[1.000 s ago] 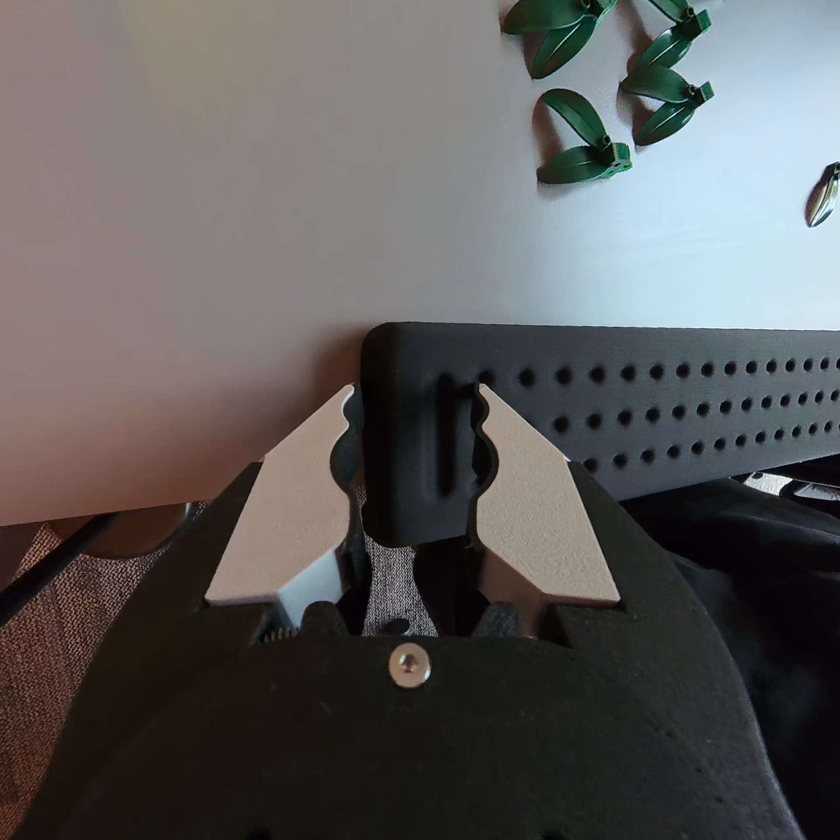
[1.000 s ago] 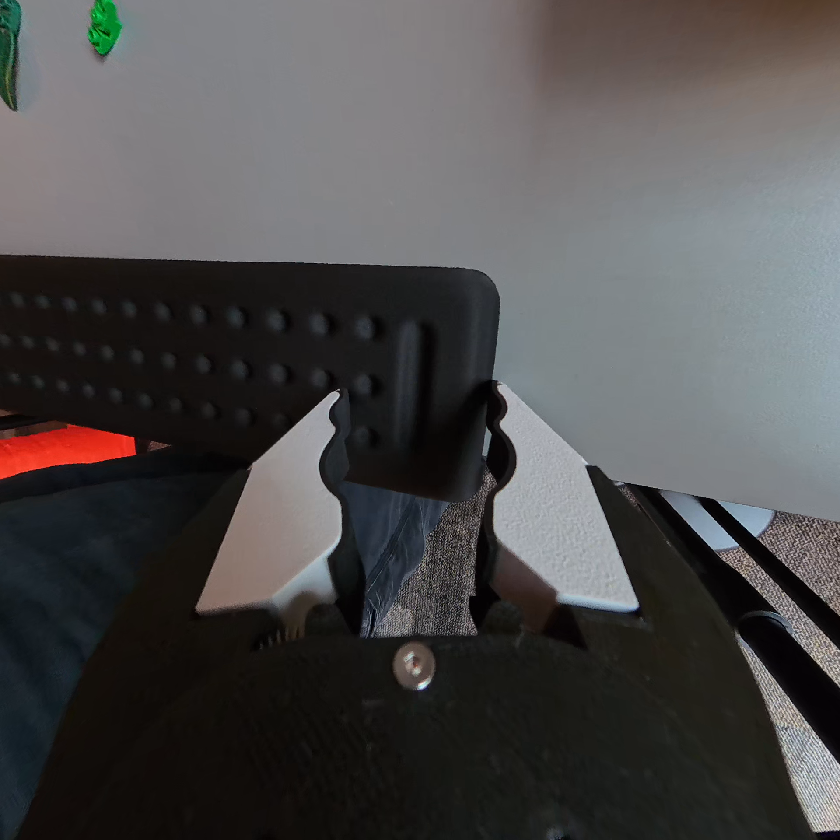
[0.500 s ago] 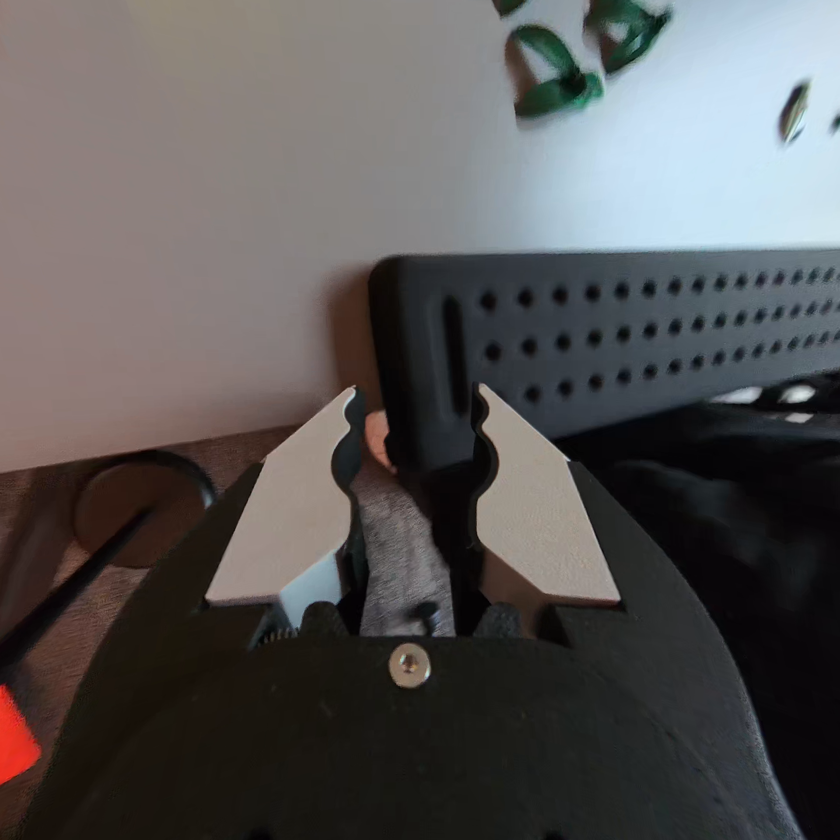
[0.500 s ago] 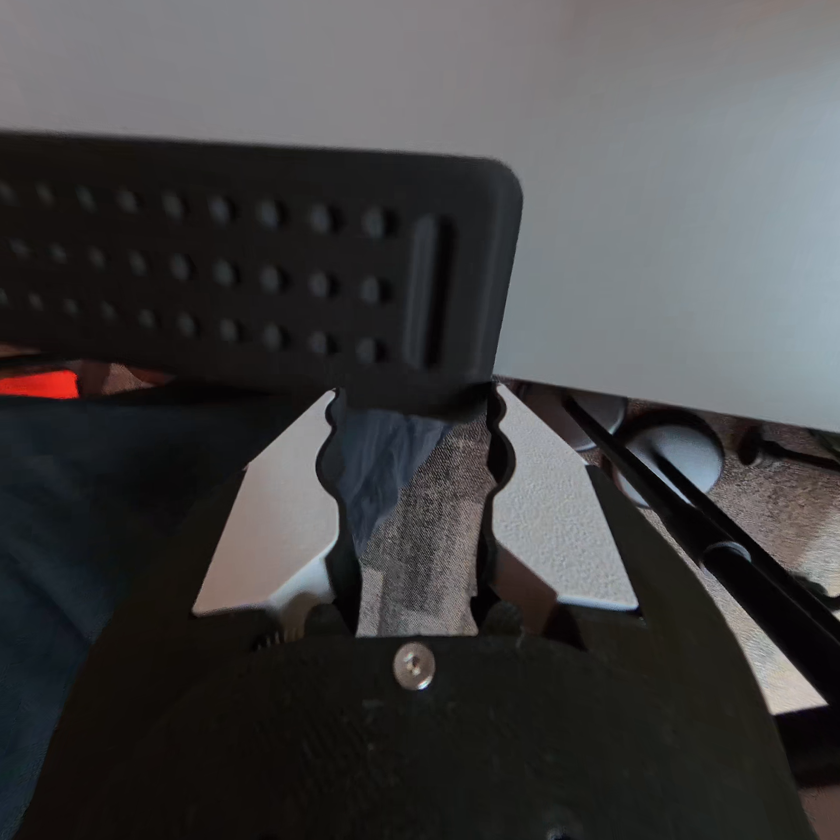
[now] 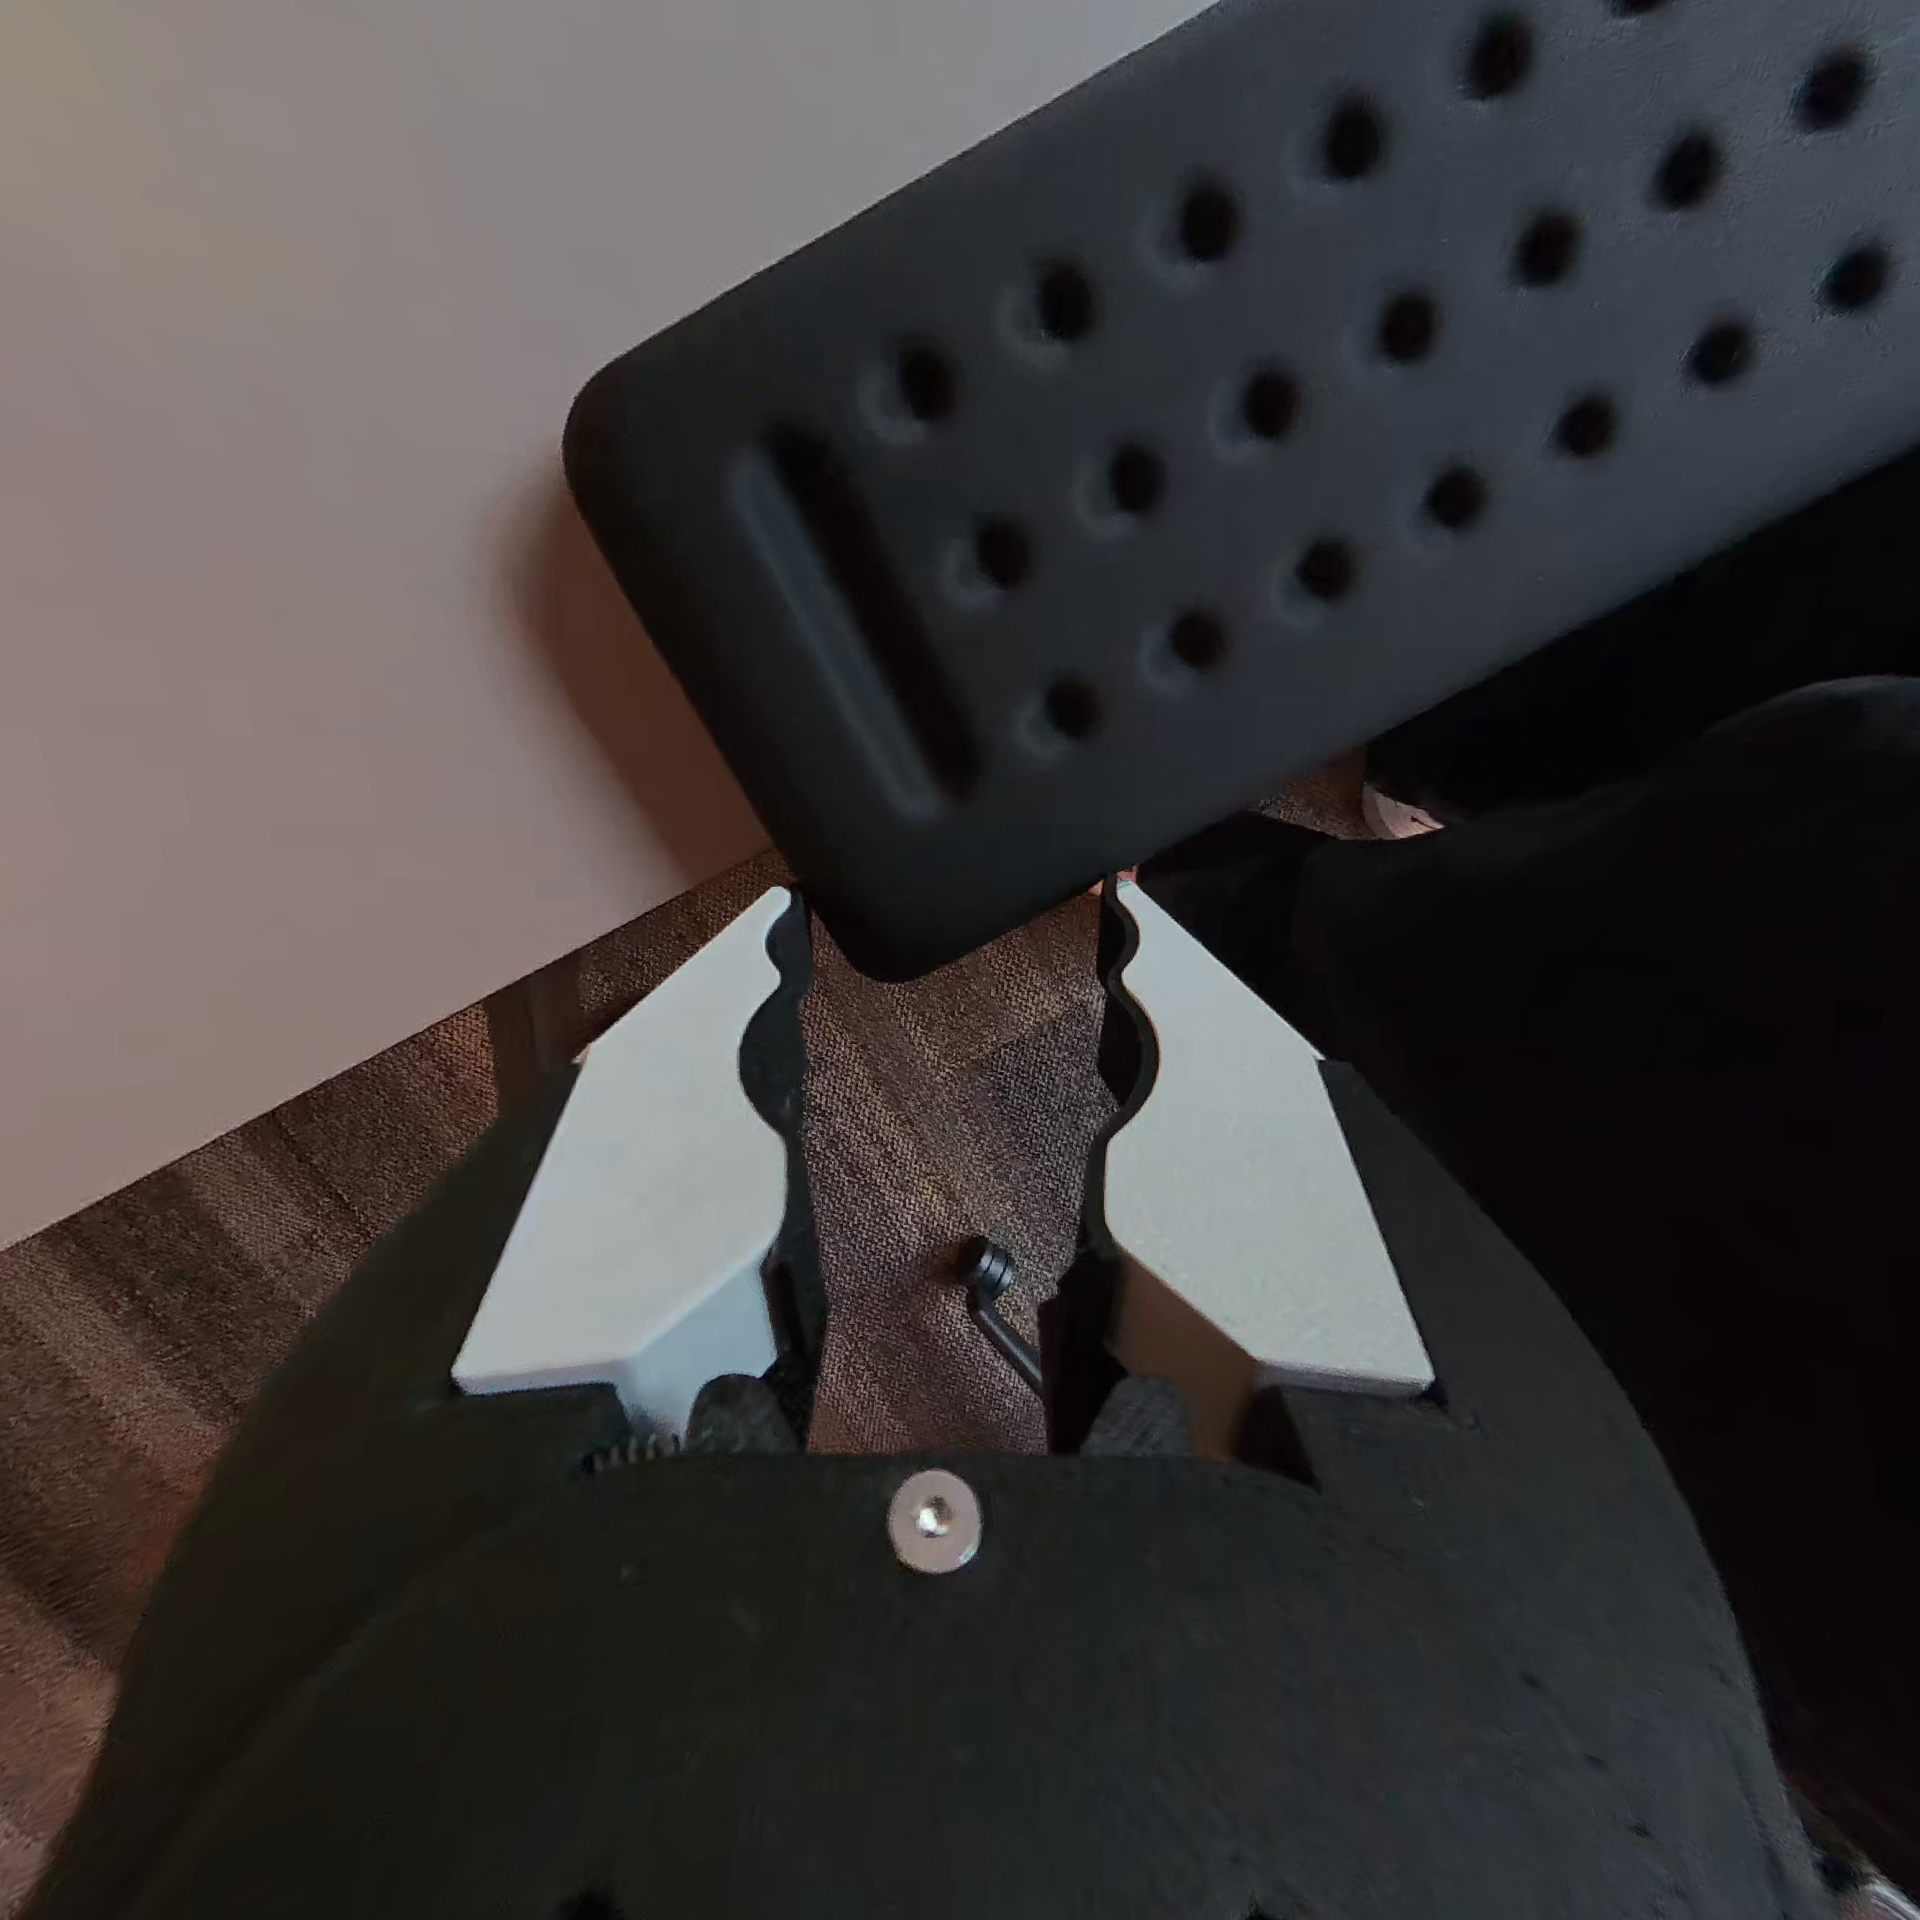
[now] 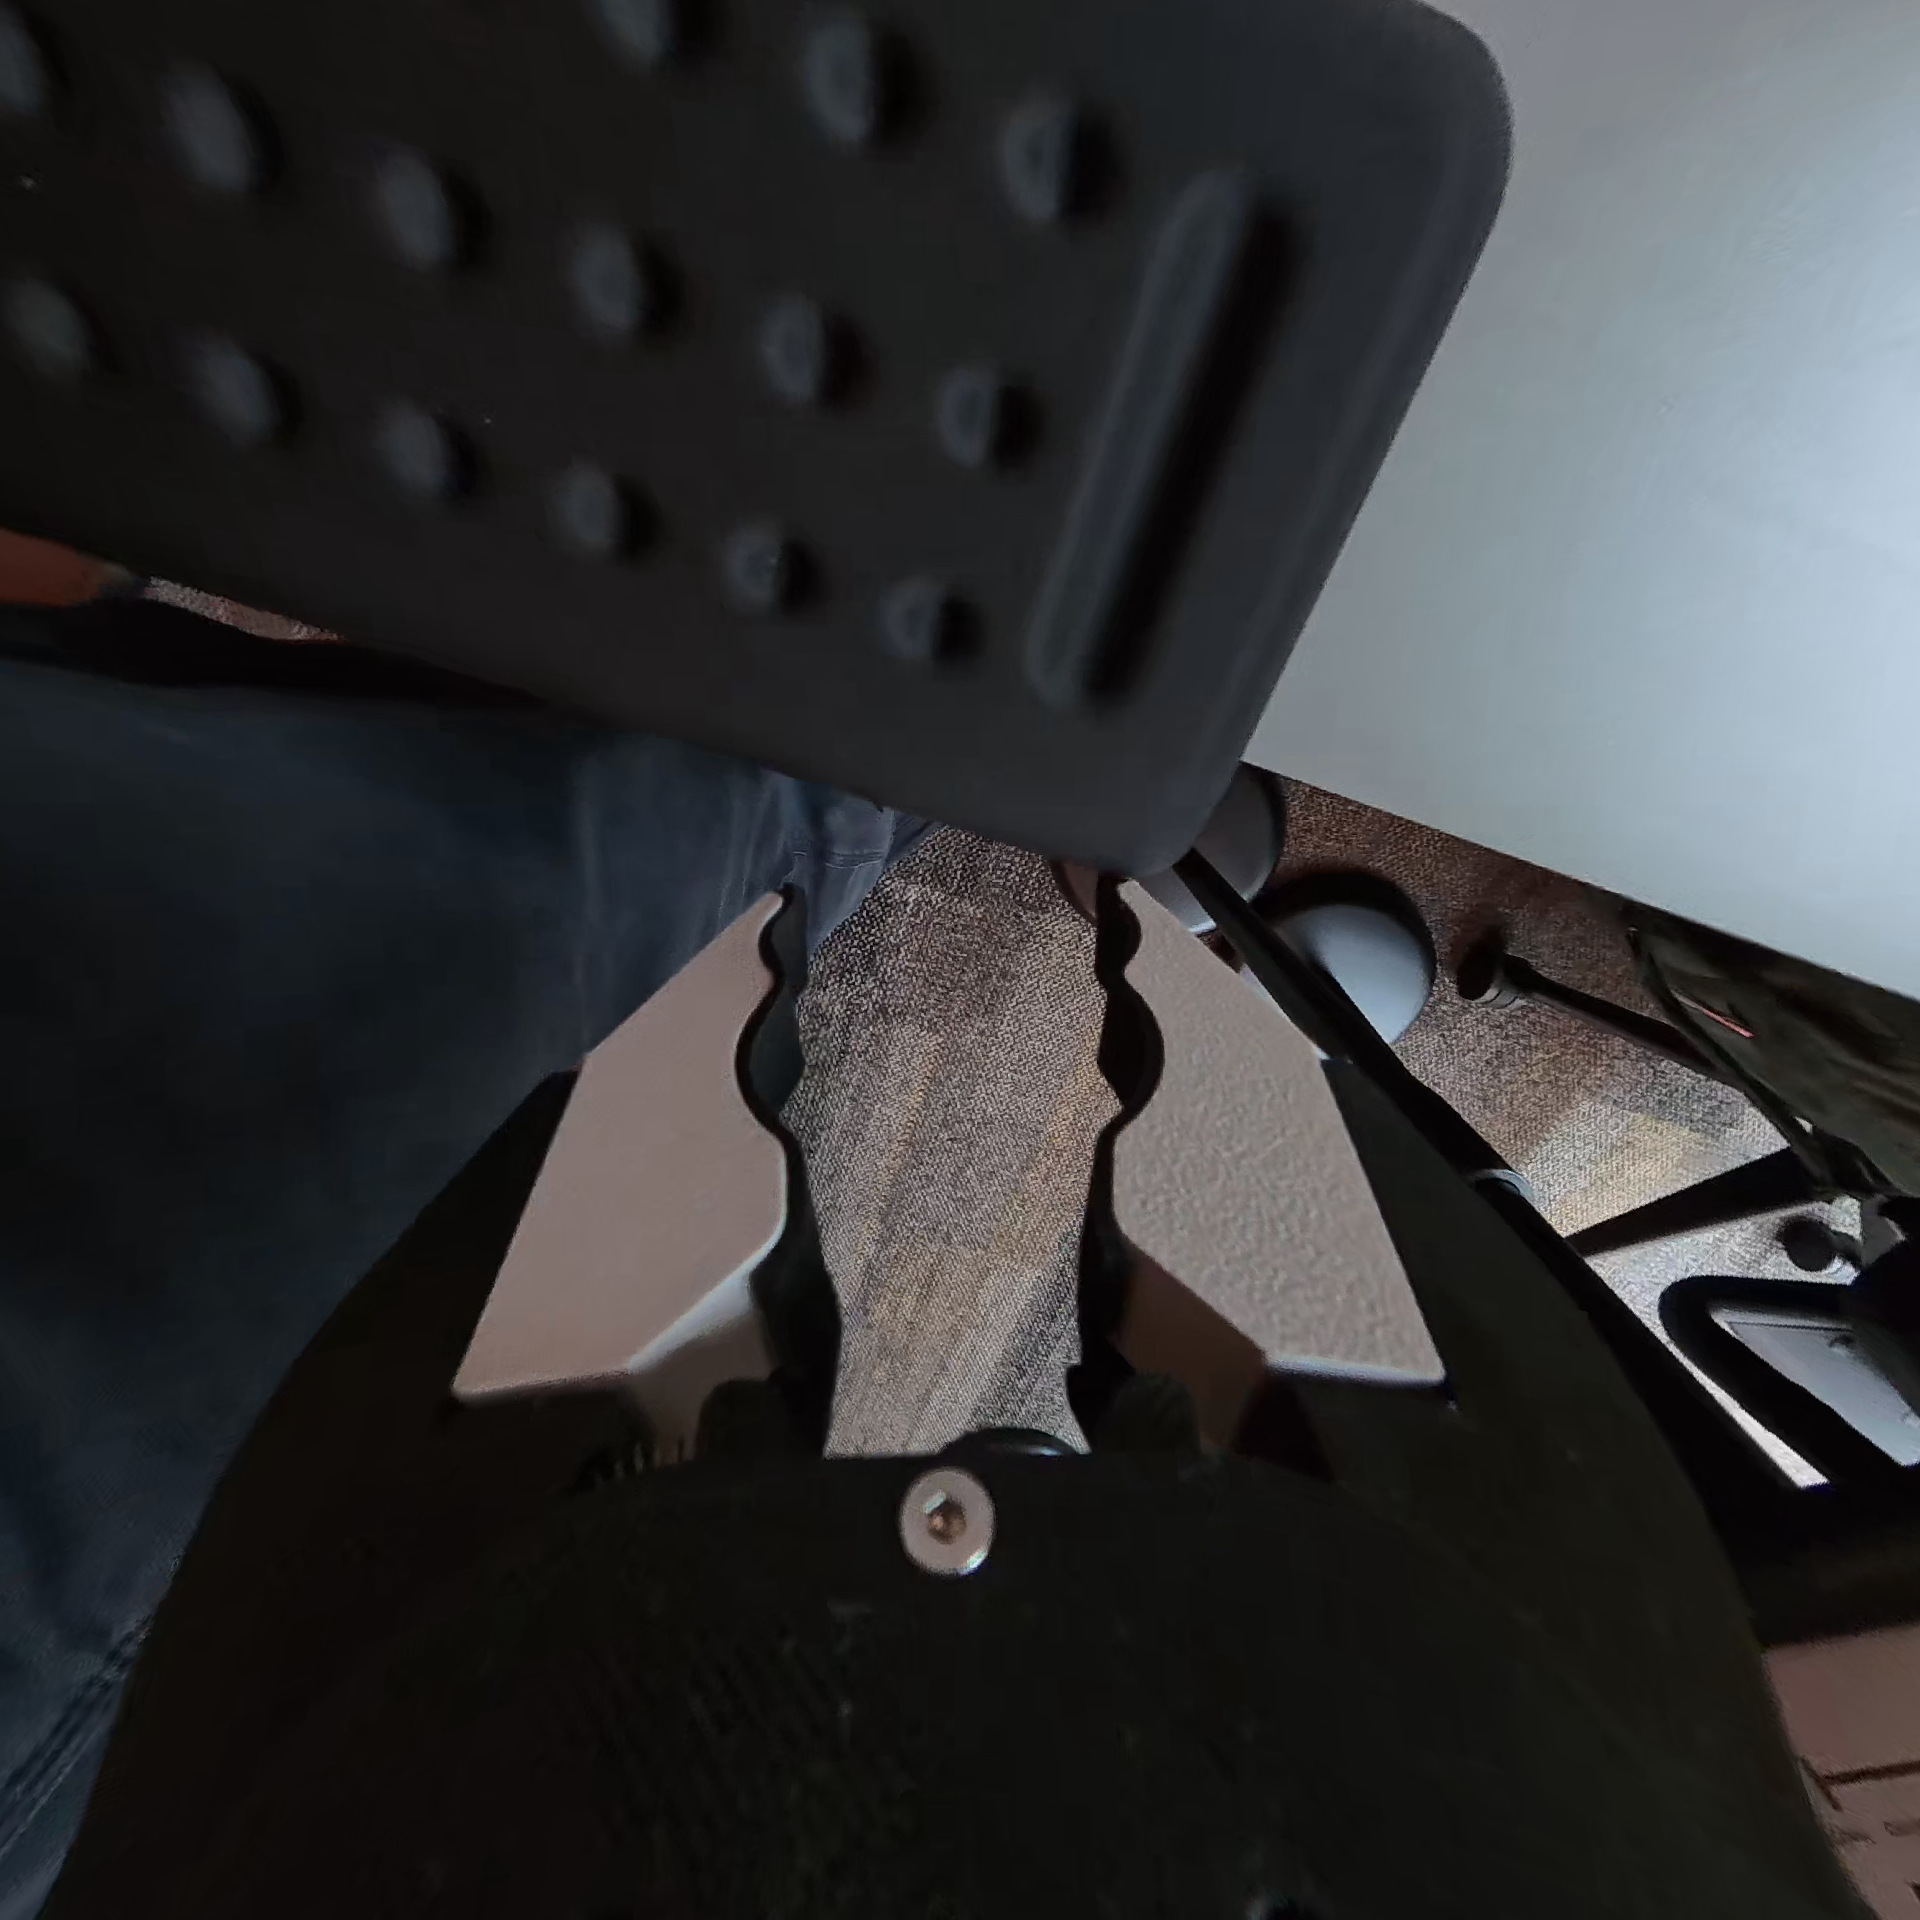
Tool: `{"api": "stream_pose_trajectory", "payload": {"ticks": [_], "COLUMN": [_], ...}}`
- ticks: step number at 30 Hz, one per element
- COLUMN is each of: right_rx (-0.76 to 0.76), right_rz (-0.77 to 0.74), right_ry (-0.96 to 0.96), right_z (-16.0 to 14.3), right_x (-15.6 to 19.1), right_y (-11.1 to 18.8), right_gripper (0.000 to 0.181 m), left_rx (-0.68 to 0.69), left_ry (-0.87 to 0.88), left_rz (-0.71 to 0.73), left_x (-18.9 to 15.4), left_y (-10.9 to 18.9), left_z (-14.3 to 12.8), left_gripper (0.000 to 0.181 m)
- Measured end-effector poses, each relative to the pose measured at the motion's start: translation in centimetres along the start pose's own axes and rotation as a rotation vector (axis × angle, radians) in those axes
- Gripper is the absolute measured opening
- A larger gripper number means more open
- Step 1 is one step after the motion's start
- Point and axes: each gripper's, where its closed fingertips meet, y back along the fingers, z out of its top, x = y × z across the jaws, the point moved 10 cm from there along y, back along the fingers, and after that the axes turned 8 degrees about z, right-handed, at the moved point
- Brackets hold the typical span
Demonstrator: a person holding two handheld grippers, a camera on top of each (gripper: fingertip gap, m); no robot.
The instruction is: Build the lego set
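Note:
No lego pieces are in view. A long black perforated bar lies along the near edge of the white table. My left gripper is open and empty, with its fingertips just below the bar's left end and the carpet showing between them. In the right wrist view the bar's right end lies over the table edge. My right gripper is open and empty just below that end. Neither gripper holds the bar.
Grey-brown carpet lies below both grippers. A person's dark trouser leg fills the right of the left wrist view and the left of the right wrist view. A black table or chair frame with a round foot is at the right. Across from one pair of fingers to the other is roughly 55 centimetres.
Both grippers have drawn back off the bar ends that sat between their fingers and now tilt toward the floor. The green leaf pieces have gone out of view.

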Motion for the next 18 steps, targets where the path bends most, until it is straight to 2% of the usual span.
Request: {"api": "stream_pose_trajectory", "payload": {"ticks": [5,10,14,18], "right_rx": [-0.056,-0.045,-0.036,-0.011], "right_rz": [-0.008,-0.037,-0.052,-0.061], "right_ry": [-0.116,-0.118,-0.167,-0.162], "right_z": [0.2,0.8,1.0,1.2], "right_x": [-0.4,-0.3,-0.7,-0.6], "right_y": [0.2,0.0,0.0,0.0], "right_gripper": [0.043,0.039,0.029,0.028], "left_rx": [0.033,0.074,0.077,0.093], "left_ry": [0.001,0.015,0.022,0.019], "left_rz": [-0.001,0.005,0.004,0.009], "left_x": [0.1,0.3,0.3,0.2], "left_y": [0.0,-0.3,-0.2,-0.2], "left_z": [0.4,1.4,1.4,1.6], "left_gripper": [0.053,0.051,0.051,0.051]}}
